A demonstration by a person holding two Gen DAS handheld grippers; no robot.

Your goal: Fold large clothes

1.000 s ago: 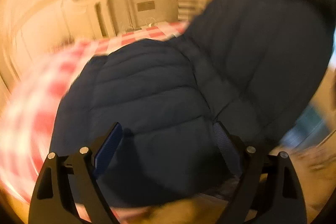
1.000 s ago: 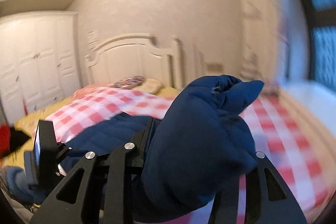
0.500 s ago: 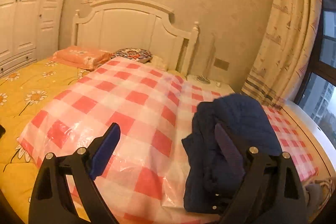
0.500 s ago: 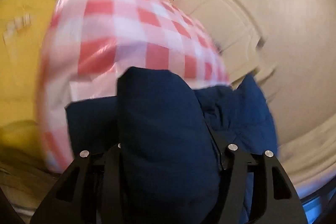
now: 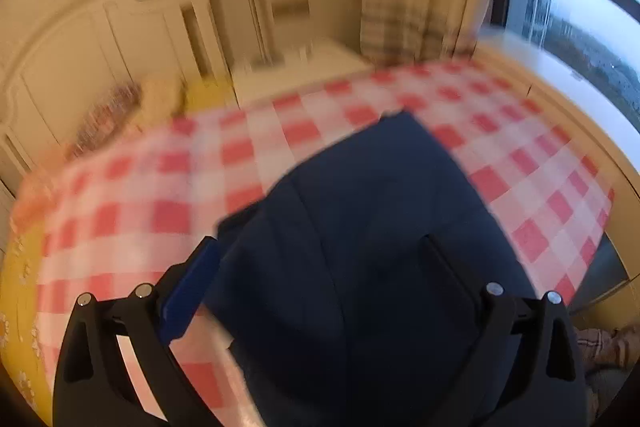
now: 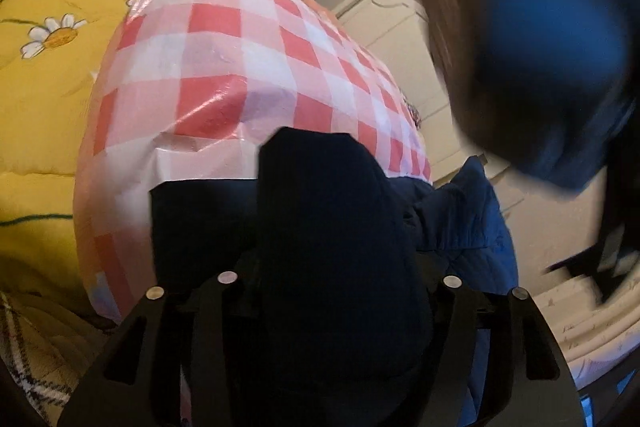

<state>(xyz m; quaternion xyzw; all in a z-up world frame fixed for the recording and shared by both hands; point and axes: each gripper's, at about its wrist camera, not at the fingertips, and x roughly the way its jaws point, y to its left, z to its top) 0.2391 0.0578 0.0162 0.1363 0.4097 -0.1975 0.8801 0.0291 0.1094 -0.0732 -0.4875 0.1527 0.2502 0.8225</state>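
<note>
Now we are folding a big, puffy dark blue jacket (image 5: 372, 227) on the bed. It lies on a shiny red and white checked plastic sheet (image 5: 160, 195), near the bed's front edge. We think the sheet is there to keep the jacket clean and give us a flat place to fold.

Our left tongs (image 5: 320, 267) hover over the jacket. Their jaws are opening wide and press on nothing, though the jacket shows between them.

Our right tongs (image 6: 340, 259) have a thick fold of the jacket (image 6: 332, 227) between them. These jaws are opening too, so we think we are letting the fold go, to lay it on the rest of the jacket. We cannot tell if the pads still pinch it, because the fold hides them.

A yellow blanket with daisies (image 6: 44, 75) lies beside the sheet.
</note>
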